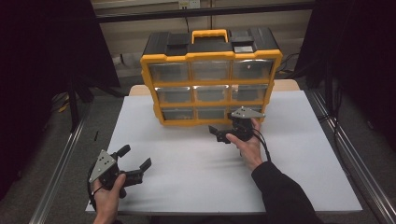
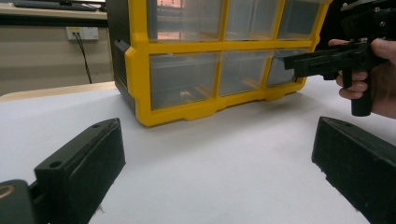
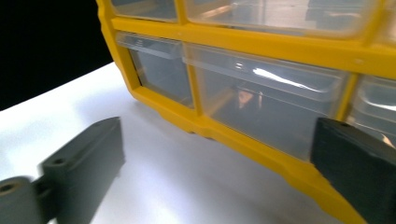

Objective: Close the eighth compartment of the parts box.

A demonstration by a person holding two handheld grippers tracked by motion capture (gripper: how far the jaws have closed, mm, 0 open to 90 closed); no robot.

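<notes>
Table [image 1: 299,154]: white, bare in front.
Organizer [image 1: 211,56]: yellow-framed parts cabinet, clear drawers, stands at the far edge.
Right gripper [image 1: 223,134]: jaws spread, empty, just before the bottom-row drawer [image 3: 261,105]; best squared to the drawer lip before closing.
Left gripper [image 1: 135,163]: spread, idle, well apart.
</notes>
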